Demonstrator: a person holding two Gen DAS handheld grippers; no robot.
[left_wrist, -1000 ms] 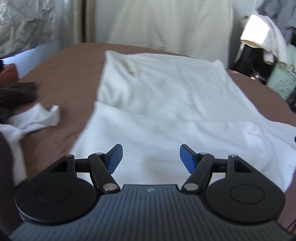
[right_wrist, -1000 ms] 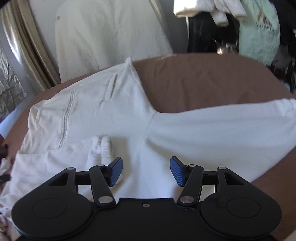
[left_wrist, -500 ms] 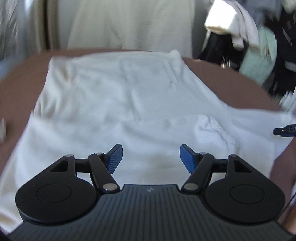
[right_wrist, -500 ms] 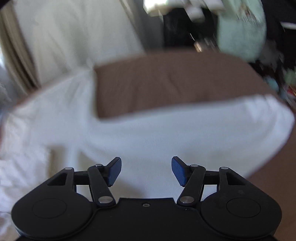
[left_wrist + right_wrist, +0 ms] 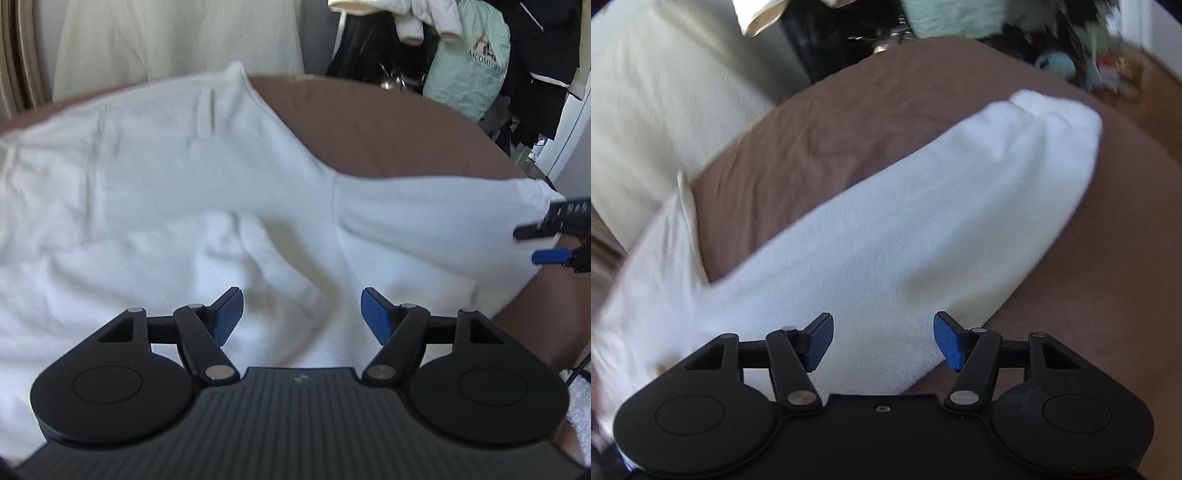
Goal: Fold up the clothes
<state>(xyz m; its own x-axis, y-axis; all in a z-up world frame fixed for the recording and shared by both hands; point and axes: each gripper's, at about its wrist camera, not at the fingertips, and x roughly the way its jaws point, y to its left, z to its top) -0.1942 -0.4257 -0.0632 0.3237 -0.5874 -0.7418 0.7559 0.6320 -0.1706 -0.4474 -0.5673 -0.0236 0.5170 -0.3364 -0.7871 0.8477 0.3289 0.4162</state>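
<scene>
Brown bed (image 5: 388, 122) carries the white sweatshirt (image 5: 166, 177), spread flat with its sleeve (image 5: 923, 221) stretched right. Both claws, left claw (image 5: 302, 314) and right claw (image 5: 883, 339), hover wide and empty; next, grasp the sleeve to fold inward.

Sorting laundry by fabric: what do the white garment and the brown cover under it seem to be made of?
The white garment looks like a soft, thick knit, perhaps fleece or cotton jersey: matte, faintly fuzzy, with rounded folds and a ribbed cuff at the sleeve end. The brown cover seems a thinner, smooth woven cloth, matte, with fine flat creases. Motion blur leaves both uncertain.
</scene>
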